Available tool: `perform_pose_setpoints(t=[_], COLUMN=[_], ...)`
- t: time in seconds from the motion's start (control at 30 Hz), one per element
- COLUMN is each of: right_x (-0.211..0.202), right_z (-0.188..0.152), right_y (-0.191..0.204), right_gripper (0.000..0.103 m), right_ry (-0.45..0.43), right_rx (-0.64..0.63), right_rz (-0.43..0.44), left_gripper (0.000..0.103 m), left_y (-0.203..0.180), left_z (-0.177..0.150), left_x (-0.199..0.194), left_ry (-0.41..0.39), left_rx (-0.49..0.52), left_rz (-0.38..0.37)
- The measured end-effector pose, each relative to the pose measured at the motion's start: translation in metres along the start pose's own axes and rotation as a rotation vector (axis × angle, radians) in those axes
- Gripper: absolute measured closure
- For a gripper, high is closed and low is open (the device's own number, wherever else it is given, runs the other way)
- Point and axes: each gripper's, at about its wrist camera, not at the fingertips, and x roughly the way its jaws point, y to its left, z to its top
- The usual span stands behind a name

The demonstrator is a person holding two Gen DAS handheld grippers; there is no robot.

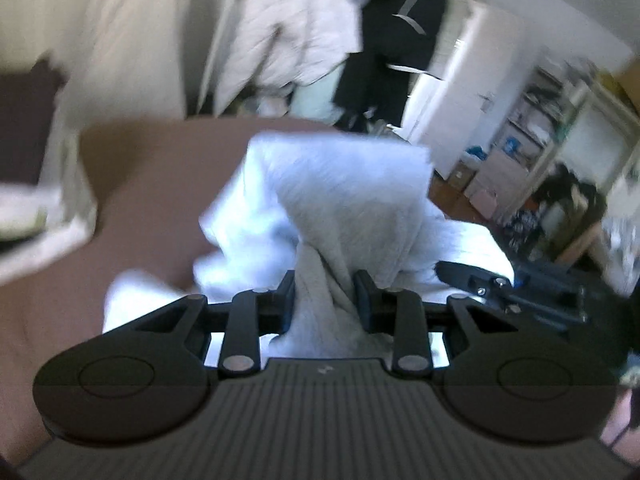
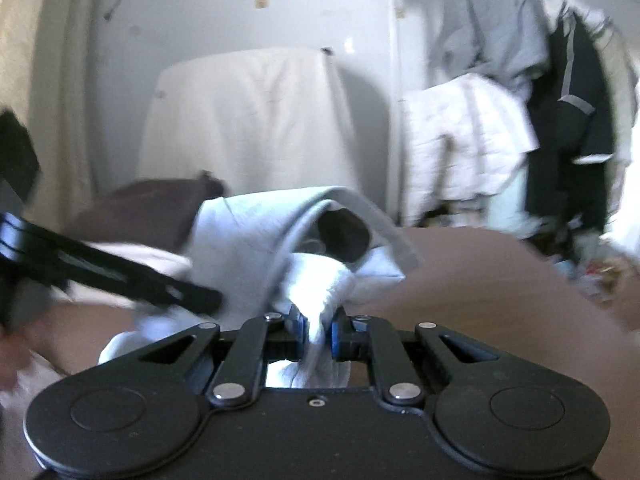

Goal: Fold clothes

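Pinching the grey garment (image 1: pixel 348 208) w/ both left claw (image 1: pixel 325 292) & right claw (image 2: pixel 316 332), we risk bunched cloth slipping btwn fingers mid-lift.

Left claw (image 1: pixel 325 294) and right claw (image 2: pixel 316 332) are both clamped on cloth.

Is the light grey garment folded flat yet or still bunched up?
Still bunched: the grey garment rises in crumpled folds, pinched by left tongs and right tongs.

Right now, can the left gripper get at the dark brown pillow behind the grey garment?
Probably not: the left gripper has its jaws shut on the light grey fleece garment, which also stands between it and the pillow.
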Motion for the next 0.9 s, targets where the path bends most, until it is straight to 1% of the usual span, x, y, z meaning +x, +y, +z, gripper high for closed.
perform_pose_setpoints(t=[0.07,0.13,0.17,0.2,0.27,0.3,0.33,0.43,0.5,0.57,0.7,0.8,0.83,0.9], right_x=[-0.004,-0.001,0.002,0.006,0.02,0.022,0.021,0.017,0.015,0.01,0.008,0.006,0.002,-0.005], right_z=[-0.01,-0.035,-0.049,-0.064,-0.093,-0.102,-0.109,-0.107,-0.099,-0.095,-0.096,-0.096,-0.095,-0.093], right_y=[-0.02,-0.045,-0.058,-0.072,-0.103,-0.116,-0.128,-0.149,-0.147,-0.146,-0.145,-0.145,-0.148,-0.155], right_gripper=[0.093,0.092,0.092,0.092,0.09,0.09,0.091,0.091,0.091,0.091,0.095,0.096,0.097,0.098], right_ry=[0.039,0.055,0.064,0.084,0.204,0.223,0.224,0.25,0.229,0.215,0.207,0.199,0.187,0.164], right_rx=[-0.027,-0.011,0.005,0.029,0.15,0.21,0.267,0.375,0.39,0.402,0.392,0.385,0.384,0.381], right_rz=[-0.052,-0.142,-0.19,-0.242,-0.376,-0.391,-0.377,-0.357,-0.316,-0.285,-0.32,-0.346,-0.359,-0.384], left_gripper=[0.076,0.088,0.091,0.091,0.091,0.091,0.091,0.091,0.091,0.09,0.087,0.087,0.087,0.078], left_y=[-0.019,-0.036,-0.044,-0.052,-0.052,-0.051,-0.049,-0.033,-0.031,-0.033,-0.038,-0.031,-0.032,-0.036], left_z=[-0.001,-0.012,-0.017,-0.03,-0.056,-0.07,-0.083,-0.114,-0.12,-0.116,-0.121,-0.105,-0.104,-0.103], left_x=[0.008,0.026,0.035,0.045,0.077,0.088,0.097,0.112,0.113,0.118,0.104,0.138,0.137,0.132], left_ry=[0.009,0.065,0.094,0.126,0.192,0.226,0.259,0.347,0.356,0.337,0.301,0.288,0.279,0.258], left_rx=[0.056,0.081,0.093,0.117,0.155,0.157,0.146,0.078,0.065,0.07,0.065,0.073,0.075,0.081], left_rz=[-0.007,0.029,0.048,0.095,0.175,0.197,0.203,0.185,0.176,0.171,0.139,0.122,0.112,0.091])
